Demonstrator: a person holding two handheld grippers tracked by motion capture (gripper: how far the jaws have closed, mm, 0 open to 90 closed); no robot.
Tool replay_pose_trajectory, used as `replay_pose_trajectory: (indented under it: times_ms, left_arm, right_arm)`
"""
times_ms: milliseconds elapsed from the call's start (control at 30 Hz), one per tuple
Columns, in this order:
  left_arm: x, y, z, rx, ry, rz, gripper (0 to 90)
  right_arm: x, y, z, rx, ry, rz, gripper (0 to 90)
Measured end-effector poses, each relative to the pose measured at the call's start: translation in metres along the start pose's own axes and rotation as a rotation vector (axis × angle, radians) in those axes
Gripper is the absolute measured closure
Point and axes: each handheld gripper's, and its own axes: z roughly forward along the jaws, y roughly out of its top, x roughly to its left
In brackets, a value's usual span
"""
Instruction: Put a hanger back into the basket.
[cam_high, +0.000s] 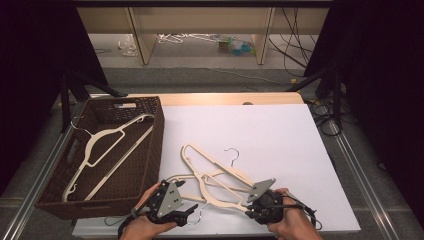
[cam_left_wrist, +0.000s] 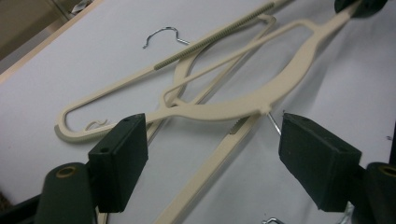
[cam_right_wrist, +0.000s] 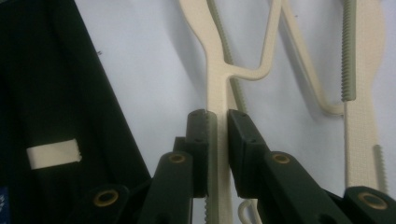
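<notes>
At the table's near edge the right gripper (cam_right_wrist: 217, 123) is clamped on an arm of a cream hanger (cam_right_wrist: 218, 79), its pads pressed against the plastic from both sides. Beside it, the left gripper (cam_left_wrist: 212, 154) has its jaws spread wide around another stretch of the same tangled pile (cam_high: 215, 177), gripping nothing. The hangers lie crossed on the white table (cam_high: 280, 135), just beside the brown basket (cam_high: 150, 150). Inside it rests another hanger (cam_high: 107, 150).

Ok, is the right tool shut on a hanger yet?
Shut. In the right gripper view the right tool has both black pads pressed flat against the cream hanger arm, no gap.
</notes>
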Motion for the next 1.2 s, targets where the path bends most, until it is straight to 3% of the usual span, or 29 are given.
replay_pose_trajectory:
  times_ms: [67, 233, 267, 300, 500, 567, 667, 700, 833, 867, 900, 933, 1000, 1067, 1167, 1200]
  left_arm:
    - [0.001, 0.004, 0.007, 0.016, 0.009, 0.069, 26.7]
    - [0.004, 0.007, 0.018, 0.033, -0.014, 0.122, 30.7]
    - [0.003, 0.007, 0.023, 0.045, -0.014, 0.165, 30.8]
    - [0.003, 0.007, 0.025, 0.048, -0.012, 0.181, 30.9]
    - [0.001, 0.007, 0.033, 0.057, -0.033, 0.216, 30.4]
    - [0.000, 0.007, 0.038, 0.071, -0.030, 0.255, 30.1]
    - [0.000, 0.007, 0.042, 0.059, -0.031, 0.257, 30.0]
    - [0.001, 0.008, 0.047, 0.057, -0.029, 0.275, 30.1]
    - [0.002, 0.010, 0.055, 0.040, -0.063, 0.305, 32.6]
    - [0.003, 0.011, 0.056, 0.034, -0.071, 0.334, 32.6]
    - [0.002, 0.011, 0.058, 0.011, -0.102, 0.368, 38.1]
    - [0.002, 0.011, 0.059, 0.002, -0.101, 0.391, 40.0]
    - [0.002, 0.013, 0.059, -0.010, -0.122, 0.427, 44.1]
    - [0.002, 0.013, 0.060, -0.012, -0.143, 0.432, 47.3]
    - [0.002, 0.016, 0.060, -0.020, -0.167, 0.501, 53.0]
    - [0.003, 0.019, 0.062, -0.018, -0.194, 0.533, 55.5]
  right_arm:
    - [-0.003, 0.000, -0.010, 0.002, 0.018, -0.009, 79.2]
    - [-0.004, 0.000, -0.023, 0.003, 0.037, -0.049, 79.2]
    - [-0.005, 0.000, -0.025, 0.004, 0.041, -0.057, 79.2]
    - [-0.005, 0.000, -0.026, 0.005, 0.045, -0.059, 79.2]
    - [-0.006, -0.001, -0.032, 0.004, 0.051, -0.067, 79.2]
    - [-0.006, -0.001, -0.034, 0.005, 0.051, -0.067, 79.2]
    - [-0.007, -0.001, -0.034, 0.001, 0.056, -0.076, 79.2]
    - [-0.007, -0.002, -0.034, 0.004, 0.061, -0.074, 79.2]
    - [-0.007, -0.002, -0.035, 0.001, 0.066, -0.084, 79.2]
    - [-0.008, -0.003, -0.034, -0.001, 0.070, -0.090, 79.1]
    - [-0.011, -0.005, -0.034, -0.002, 0.071, -0.089, 79.1]
    - [-0.012, -0.007, -0.034, 0.000, 0.077, -0.086, 79.1]
    - [-0.015, -0.009, -0.033, -0.007, 0.085, -0.084, 79.1]
    - [-0.016, -0.010, -0.033, -0.005, 0.086, -0.084, 79.1]
    - [-0.020, -0.012, -0.033, -0.015, 0.098, -0.092, 79.1]
    - [-0.022, -0.014, -0.033, -0.020, 0.103, -0.091, 79.1]
